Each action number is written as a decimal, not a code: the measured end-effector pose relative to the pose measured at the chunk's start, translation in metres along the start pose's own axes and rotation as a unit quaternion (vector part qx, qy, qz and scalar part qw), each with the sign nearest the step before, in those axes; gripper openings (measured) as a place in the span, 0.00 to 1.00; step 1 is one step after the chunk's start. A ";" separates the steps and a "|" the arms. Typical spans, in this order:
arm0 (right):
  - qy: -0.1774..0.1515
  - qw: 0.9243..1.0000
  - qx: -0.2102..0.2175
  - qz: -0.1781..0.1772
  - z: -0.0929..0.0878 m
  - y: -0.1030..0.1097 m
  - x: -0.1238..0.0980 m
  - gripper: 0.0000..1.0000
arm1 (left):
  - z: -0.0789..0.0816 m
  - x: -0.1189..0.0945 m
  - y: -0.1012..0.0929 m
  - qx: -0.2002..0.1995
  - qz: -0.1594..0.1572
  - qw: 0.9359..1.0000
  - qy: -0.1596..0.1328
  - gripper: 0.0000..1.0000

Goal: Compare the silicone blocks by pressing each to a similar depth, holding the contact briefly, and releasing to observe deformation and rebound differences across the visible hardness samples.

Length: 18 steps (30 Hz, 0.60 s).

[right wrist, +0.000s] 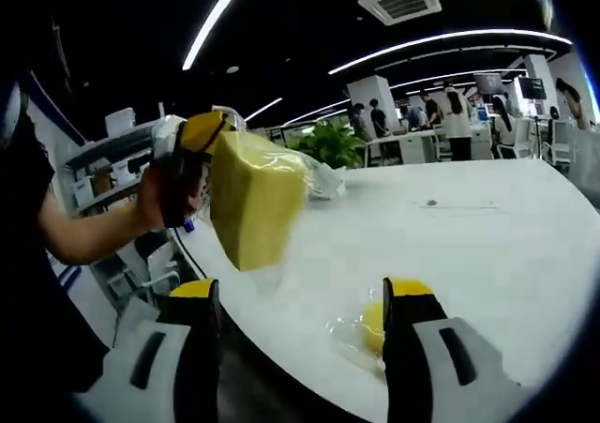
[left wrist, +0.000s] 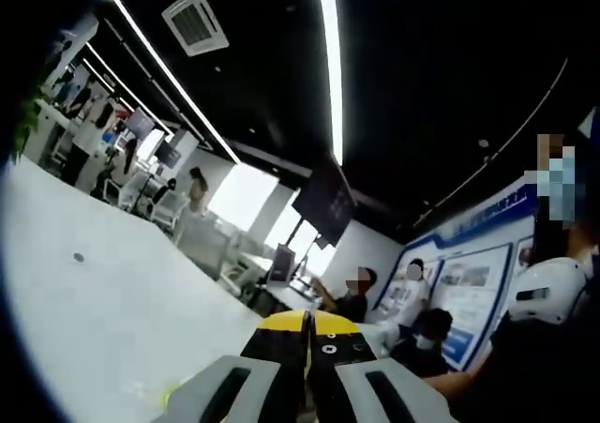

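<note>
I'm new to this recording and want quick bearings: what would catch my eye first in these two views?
In the right gripper view, a big yellow block in clear wrap hangs above the white table's edge, clamped by the left gripper in a person's hand. The right gripper stands open below, with a small wrapped yellow piece on the table between its jaws. In the left gripper view, closed jaws point across an office with seated people.

Glossy clear plastic wraps the matt yellow block [right wrist: 253,207].
</note>
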State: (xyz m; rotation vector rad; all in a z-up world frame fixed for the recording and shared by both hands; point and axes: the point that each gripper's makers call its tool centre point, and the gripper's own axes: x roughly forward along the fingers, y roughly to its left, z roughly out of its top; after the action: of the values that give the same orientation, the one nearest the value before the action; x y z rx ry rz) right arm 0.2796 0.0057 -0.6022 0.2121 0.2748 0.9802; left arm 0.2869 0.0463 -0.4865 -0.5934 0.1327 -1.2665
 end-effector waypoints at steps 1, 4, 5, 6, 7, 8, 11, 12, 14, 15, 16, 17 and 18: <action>-0.007 1.000 0.003 0.007 0.004 0.003 0.001 0.61 | 0.002 0.001 -0.005 0.003 -0.010 1.000 -0.004 0.00; -0.027 0.999 0.000 0.021 0.016 0.009 0.002 0.60 | 0.005 0.001 -0.013 -0.003 -0.032 0.999 -0.011 0.00; -0.030 0.999 0.000 0.026 0.019 0.012 0.003 0.60 | 0.006 0.001 -0.015 -0.005 -0.037 0.999 -0.014 0.00; -0.032 0.999 0.003 0.028 0.021 0.013 0.004 0.59 | 0.006 0.001 -0.016 -0.007 -0.042 0.999 -0.015 0.00; -0.037 0.999 0.007 0.038 0.024 0.017 0.005 0.59 | 0.006 0.001 -0.019 -0.015 -0.051 0.998 -0.015 0.00; -0.039 0.998 0.008 0.046 0.026 0.020 0.005 0.59 | 0.006 0.002 -0.019 -0.017 -0.052 0.998 -0.016 0.00; -0.046 0.997 0.002 0.057 0.032 0.027 0.006 0.56 | 0.005 0.002 -0.024 -0.021 -0.062 0.998 -0.013 0.00; -0.048 0.997 0.001 0.062 0.034 0.030 0.006 0.55 | 0.004 0.003 -0.027 -0.021 -0.067 0.997 -0.011 0.00; -0.053 0.996 -0.001 0.069 0.038 0.034 0.006 0.52 | 0.003 0.004 -0.030 -0.021 -0.072 0.997 -0.009 0.00; -0.056 0.996 -0.002 0.072 0.040 0.035 0.006 0.49 | 0.002 0.004 -0.031 -0.021 -0.073 0.997 -0.008 0.00; -0.057 0.996 -0.001 0.075 0.041 0.037 0.006 0.46 | 0.001 0.005 -0.032 -0.021 -0.074 0.997 -0.008 0.00; -0.051 0.995 -0.003 0.087 0.041 0.042 0.006 0.42 | 0.001 0.005 -0.032 -0.021 -0.075 0.997 -0.010 0.00; -0.052 0.995 -0.010 0.089 0.042 0.044 0.007 0.37 | 0.001 0.005 -0.033 -0.019 -0.076 0.997 -0.013 0.00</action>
State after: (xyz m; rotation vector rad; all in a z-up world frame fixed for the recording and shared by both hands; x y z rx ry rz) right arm 0.2622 0.0332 -0.5506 0.2726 0.1521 1.1437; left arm 0.2612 0.0364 -0.4686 -0.6619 0.0923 -1.4050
